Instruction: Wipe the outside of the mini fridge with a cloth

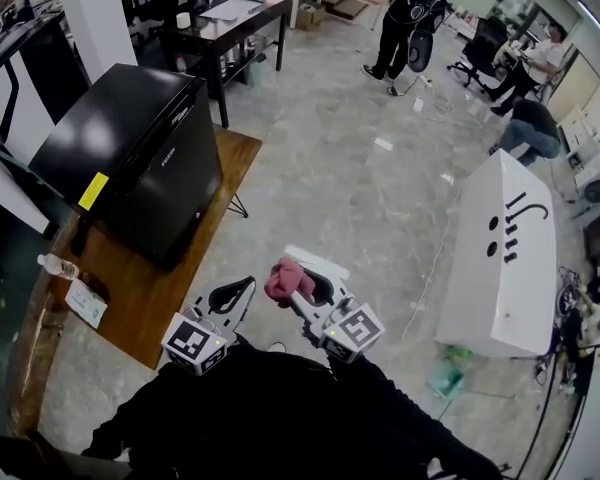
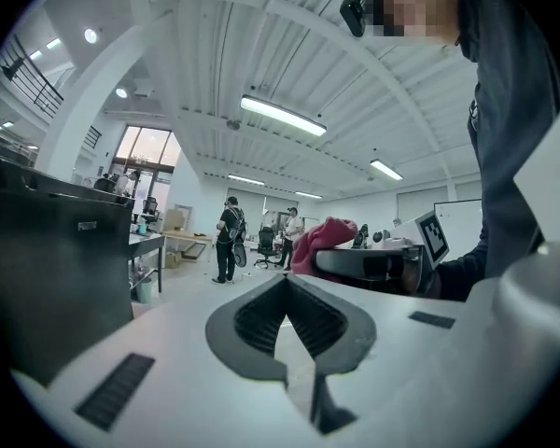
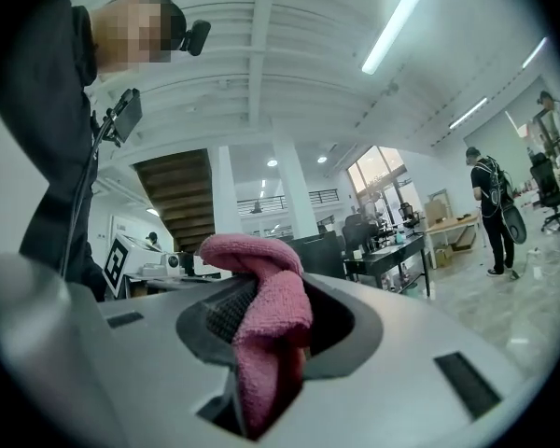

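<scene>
The black mini fridge stands on a wooden table at the left of the head view, and its dark side fills the left of the left gripper view. A pink cloth is pinched in my right gripper, bunched up between the jaws. My left gripper is held beside it, jaws closed together with nothing between them. Both grippers hover close to my body, a short way right of the fridge and apart from it.
A water bottle and a small packet lie on the wooden table by the fridge. A white cabinet stands to the right. A black desk and several people are farther back across the tiled floor.
</scene>
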Tool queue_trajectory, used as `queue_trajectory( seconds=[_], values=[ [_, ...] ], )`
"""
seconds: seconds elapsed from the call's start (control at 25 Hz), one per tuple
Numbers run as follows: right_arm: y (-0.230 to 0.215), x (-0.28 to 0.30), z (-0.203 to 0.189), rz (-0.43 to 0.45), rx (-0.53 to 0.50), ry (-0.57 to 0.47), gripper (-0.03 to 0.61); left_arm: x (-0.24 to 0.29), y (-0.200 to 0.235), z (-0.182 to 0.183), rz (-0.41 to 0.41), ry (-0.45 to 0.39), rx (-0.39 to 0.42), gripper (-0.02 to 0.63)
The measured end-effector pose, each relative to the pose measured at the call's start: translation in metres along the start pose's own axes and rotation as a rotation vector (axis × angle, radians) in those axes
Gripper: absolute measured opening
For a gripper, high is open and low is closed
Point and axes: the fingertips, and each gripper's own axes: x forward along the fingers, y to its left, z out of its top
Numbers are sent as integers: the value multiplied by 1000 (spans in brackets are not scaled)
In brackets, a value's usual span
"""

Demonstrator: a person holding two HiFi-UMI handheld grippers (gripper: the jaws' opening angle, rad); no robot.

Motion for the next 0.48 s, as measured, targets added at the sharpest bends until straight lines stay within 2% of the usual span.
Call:
queue_trajectory(
  seconds=[0.2,0.28,0.36,0.48],
  values=[
    [-54,-18,2,-111,52,-21,132,57,0,0,-52,25,32,6],
    [-72,-19,6,-114,63,-29,132,82,2,2,-77,20,23,6],
    [-96,-19,3,-107,32,-23,132,111,7,2,-99,13,25,6],
    [-144,-9,7,-143,55,-13,132,156,22,5,-122,13,10,6]
  ],
)
